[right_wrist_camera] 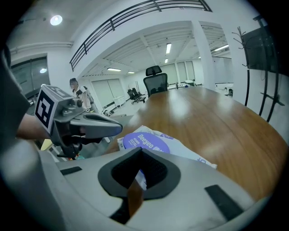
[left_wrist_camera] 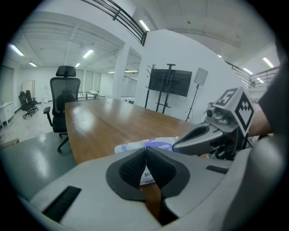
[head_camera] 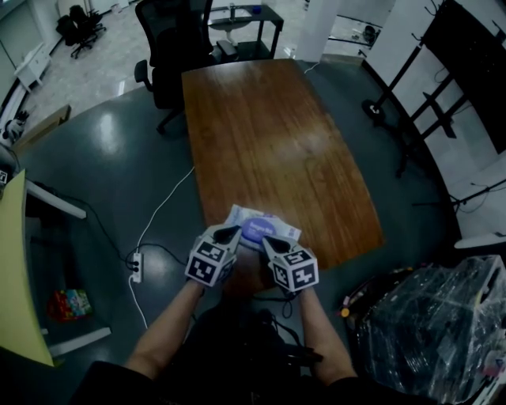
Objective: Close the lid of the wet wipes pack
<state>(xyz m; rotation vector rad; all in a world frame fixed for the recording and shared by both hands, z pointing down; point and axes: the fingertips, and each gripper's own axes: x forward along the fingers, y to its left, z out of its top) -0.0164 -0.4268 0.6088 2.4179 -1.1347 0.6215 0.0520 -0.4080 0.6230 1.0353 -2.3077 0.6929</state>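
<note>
The wet wipes pack (head_camera: 265,225) is white with a purple oval lid and lies at the near edge of the brown wooden table (head_camera: 269,134). In the right gripper view the lid (right_wrist_camera: 146,141) lies flat on the pack's top. My left gripper (head_camera: 230,233) hovers at the pack's near left side, shut and holding nothing. My right gripper (head_camera: 267,242) is at the pack's near right side, also shut and holding nothing. The left gripper view shows the pack (left_wrist_camera: 135,146) just beyond the closed tips (left_wrist_camera: 146,149) and the right gripper (left_wrist_camera: 198,136) beside it.
A black office chair (head_camera: 170,47) stands at the table's far end, with a black cart (head_camera: 249,24) behind it. On the grey floor to the left lie a white power strip (head_camera: 136,267) and its cable. A plastic-wrapped bundle (head_camera: 439,324) and black stands (head_camera: 427,103) are on the right.
</note>
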